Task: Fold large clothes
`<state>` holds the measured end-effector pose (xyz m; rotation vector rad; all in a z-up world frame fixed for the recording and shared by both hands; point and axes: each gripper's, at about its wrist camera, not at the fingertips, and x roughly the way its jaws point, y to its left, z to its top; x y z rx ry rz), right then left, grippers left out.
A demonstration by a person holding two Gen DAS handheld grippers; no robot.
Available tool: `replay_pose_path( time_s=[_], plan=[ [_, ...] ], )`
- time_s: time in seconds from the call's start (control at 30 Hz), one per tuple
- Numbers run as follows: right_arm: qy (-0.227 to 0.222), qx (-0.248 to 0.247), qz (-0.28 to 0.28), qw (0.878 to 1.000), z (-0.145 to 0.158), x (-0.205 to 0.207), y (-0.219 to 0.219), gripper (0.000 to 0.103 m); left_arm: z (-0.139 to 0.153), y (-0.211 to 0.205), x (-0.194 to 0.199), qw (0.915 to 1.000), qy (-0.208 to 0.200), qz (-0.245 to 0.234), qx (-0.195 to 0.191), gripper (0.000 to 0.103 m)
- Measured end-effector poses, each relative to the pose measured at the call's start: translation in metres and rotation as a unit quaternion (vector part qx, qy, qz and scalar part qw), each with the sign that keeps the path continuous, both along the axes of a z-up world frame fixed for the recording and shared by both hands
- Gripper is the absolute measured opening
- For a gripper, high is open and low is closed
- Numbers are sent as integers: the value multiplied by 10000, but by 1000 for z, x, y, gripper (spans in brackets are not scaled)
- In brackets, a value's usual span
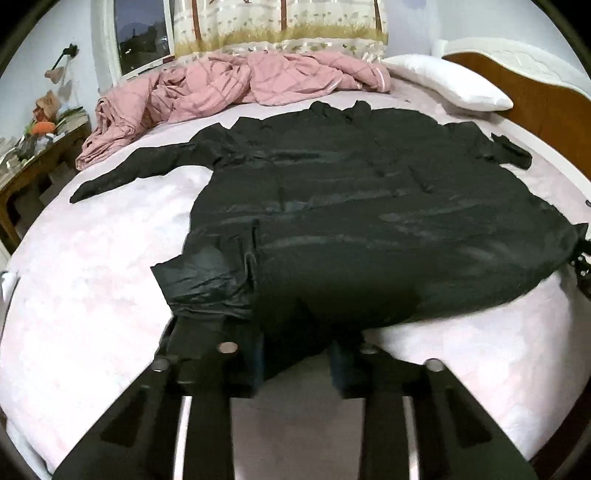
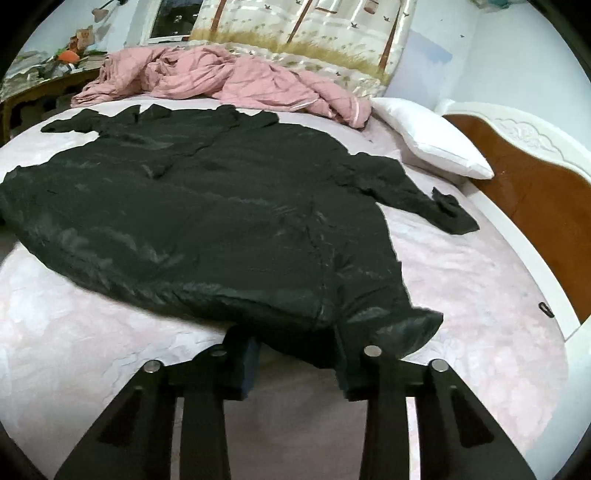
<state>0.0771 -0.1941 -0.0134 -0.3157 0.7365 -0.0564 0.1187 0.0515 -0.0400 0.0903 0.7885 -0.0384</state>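
A large black coat lies spread flat on the pale pink bed, sleeves out to both sides. My left gripper is open at the coat's near hem, left of the middle, with hem fabric lying between the fingers. In the right wrist view the same coat fills the centre. My right gripper is open at the hem near the right corner, fabric draped between the fingers. The other gripper shows at the far right edge of the left wrist view.
A crumpled pink quilt lies at the far side of the bed. A white pillow rests by the brown and white headboard on the right. A cluttered wooden desk stands left. A curtain hangs behind.
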Motion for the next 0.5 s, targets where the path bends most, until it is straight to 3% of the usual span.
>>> replay_pose_path(
  time_s=[0.07,0.23,0.3,0.5],
  plan=[
    [-12,20,30,10000,2,-2,0,28,1,-10,-4,9997,-33,-16,258,21],
    [13,470,-85,9989,19,-21,-13,25,15,-7,-32,9999,83,70,-73,20],
    [97,659,-41,9978,23,-42,-17,25,17,-6,-53,9999,102,61,-85,20],
    [194,486,-34,9986,25,-110,-6,25,31,0,-97,9995,229,44,-194,21]
  ],
)
